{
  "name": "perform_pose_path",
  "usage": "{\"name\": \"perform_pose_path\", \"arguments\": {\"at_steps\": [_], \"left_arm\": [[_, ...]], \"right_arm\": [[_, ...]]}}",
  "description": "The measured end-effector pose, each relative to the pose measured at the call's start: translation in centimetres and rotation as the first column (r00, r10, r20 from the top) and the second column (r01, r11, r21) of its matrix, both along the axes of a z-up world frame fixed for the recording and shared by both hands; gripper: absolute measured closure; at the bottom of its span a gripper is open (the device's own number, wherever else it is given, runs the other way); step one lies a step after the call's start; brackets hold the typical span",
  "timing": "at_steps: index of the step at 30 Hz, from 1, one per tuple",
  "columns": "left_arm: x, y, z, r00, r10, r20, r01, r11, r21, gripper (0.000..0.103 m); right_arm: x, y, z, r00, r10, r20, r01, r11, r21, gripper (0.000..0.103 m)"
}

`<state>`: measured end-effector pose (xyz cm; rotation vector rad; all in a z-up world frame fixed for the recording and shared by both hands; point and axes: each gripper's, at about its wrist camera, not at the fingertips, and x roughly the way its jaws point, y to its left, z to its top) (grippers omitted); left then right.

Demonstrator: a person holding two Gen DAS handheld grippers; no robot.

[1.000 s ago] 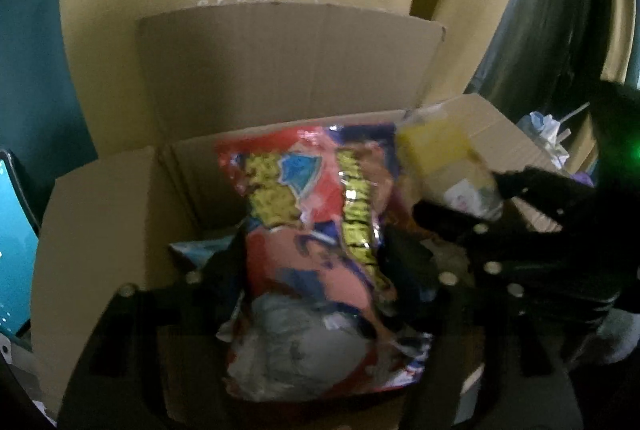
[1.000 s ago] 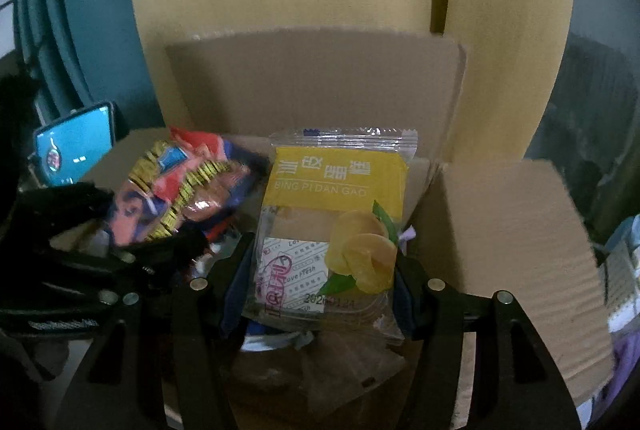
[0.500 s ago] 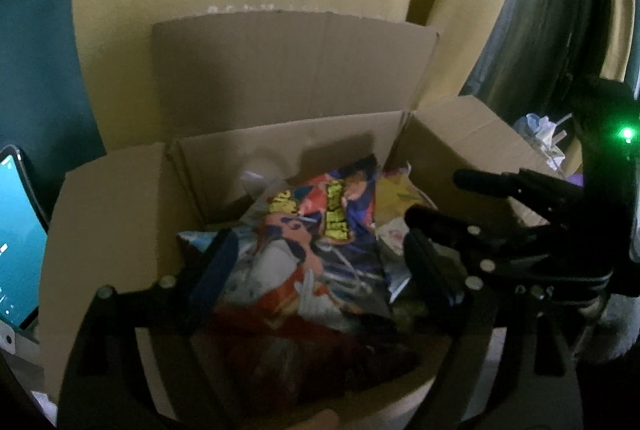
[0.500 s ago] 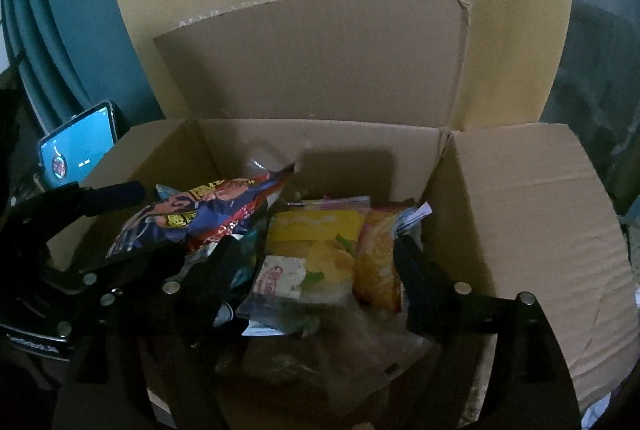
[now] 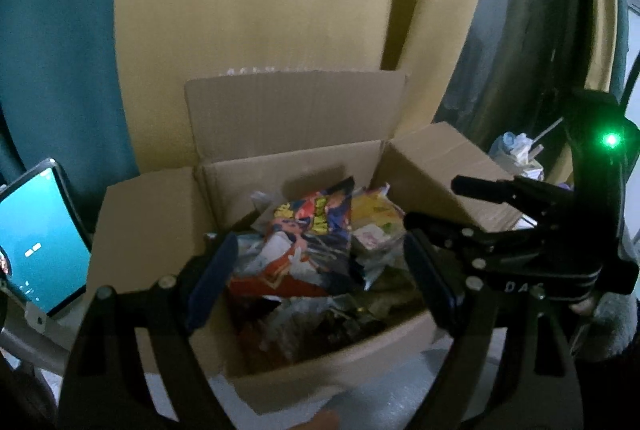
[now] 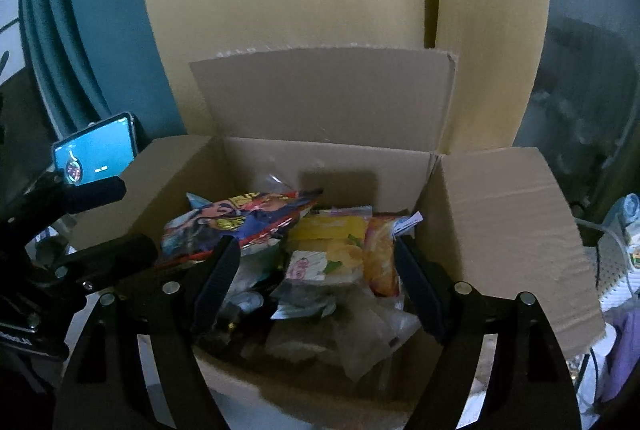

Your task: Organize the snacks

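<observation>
Hovering: both grippers hang over the open cardboard box [image 5: 168,226] with nothing between their jaws.
Left gripper [image 5: 320,282]: jaws spread wide and empty; they have just been opening, and the red and blue snack bag [image 5: 304,242] lies loose in the box beyond them.
Right gripper [image 6: 316,282]: jaws likewise spread after just opening; the yellow cake packet [image 6: 328,250] lies flat below, touched by neither pad.
Snacks: bag and packet rest side by side on top of other wrappers, with an orange packet [image 6: 380,262] wedged toward the right wall.
Why so: the box flaps stand open to let things drop in, and the wide jaws suggest both items are released for good.
Phone [image 5: 36,254]: propped just left of the box, screen lit.
Next, likely: fetching more snacks from outside the box.
</observation>
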<state>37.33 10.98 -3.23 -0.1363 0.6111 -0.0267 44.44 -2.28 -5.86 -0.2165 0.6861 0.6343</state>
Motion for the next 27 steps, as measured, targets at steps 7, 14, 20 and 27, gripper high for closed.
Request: {"name": "perform_pose_path", "arguments": {"at_steps": [7, 14, 20, 27], "left_arm": [[-2.7, -0.7, 1.7, 0.999, -0.007, 0.035, 0.007, 1.000, 0.005, 0.017], [-5.4, -1.5, 3.2, 0.998, -0.012, 0.066, 0.012, 1.000, 0.013, 0.017], [-7.7, -2.2, 4.6, 0.995, -0.019, 0.098, 0.017, 1.000, 0.021, 0.017], [-10.2, -3.2, 6.0, 0.991, -0.032, 0.131, 0.028, 0.999, 0.030, 0.017]], "right_arm": [[-2.5, -0.6, 1.9, 0.999, -0.005, 0.036, 0.005, 1.000, 0.005, 0.021], [-5.1, -1.3, 3.6, 0.997, -0.007, 0.072, 0.006, 1.000, 0.011, 0.021], [-7.7, -2.1, 5.2, 0.994, -0.005, 0.107, 0.003, 1.000, 0.019, 0.021], [-10.4, -3.1, 6.7, 0.990, -0.007, 0.143, 0.003, 1.000, 0.029, 0.021]]}}
